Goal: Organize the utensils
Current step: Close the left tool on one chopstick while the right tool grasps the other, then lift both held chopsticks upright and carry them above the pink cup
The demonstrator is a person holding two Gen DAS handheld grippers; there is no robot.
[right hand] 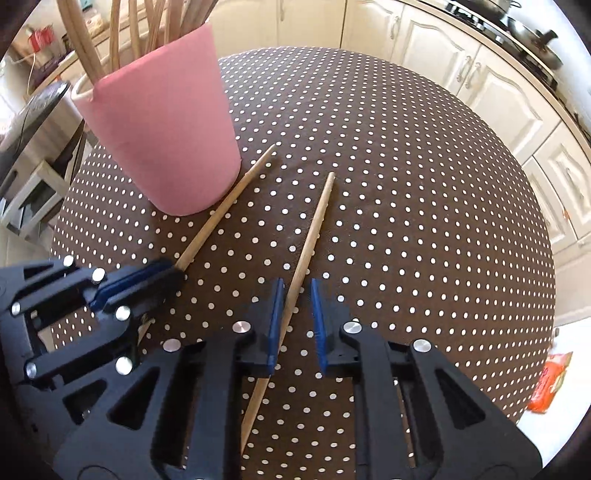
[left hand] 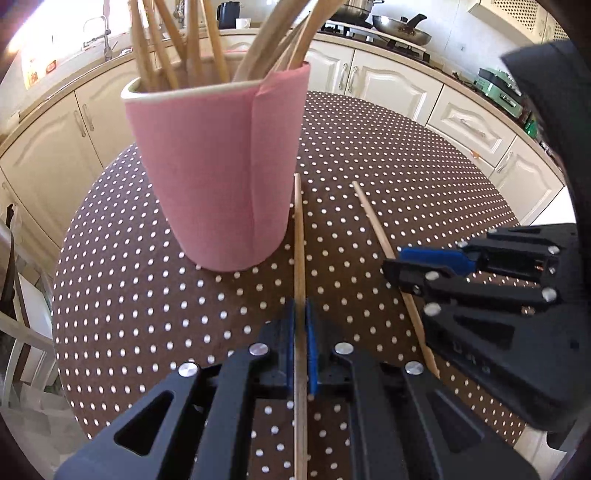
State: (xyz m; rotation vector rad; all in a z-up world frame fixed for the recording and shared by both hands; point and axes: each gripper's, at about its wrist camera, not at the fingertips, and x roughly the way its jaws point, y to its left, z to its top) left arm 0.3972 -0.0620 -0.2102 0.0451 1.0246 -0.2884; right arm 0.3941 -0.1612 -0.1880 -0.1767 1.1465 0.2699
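A pink cup (left hand: 210, 177) (right hand: 162, 129) full of several wooden sticks stands on the brown dotted table (left hand: 388, 147) (right hand: 388, 147). Two loose wooden chopsticks lie just beside it. My left gripper (left hand: 301, 332) (right hand: 171, 271) is shut on the chopstick nearer the cup (left hand: 299, 240) (right hand: 229, 206), its blue pads pressed against both sides. The second chopstick (left hand: 373, 218) (right hand: 314, 229) runs slantwise between the pads of my right gripper (right hand: 297, 321) (left hand: 393, 267). In the right wrist view those pads stand apart, with a clear gap on the stick's right side.
Cream kitchen cabinets (left hand: 373, 81) curve around the table. A stove with a pan (left hand: 400, 27) and a dark kettle (left hand: 229, 13) sit on the counter behind. An orange packet (right hand: 550, 380) lies on the floor off the table's right edge.
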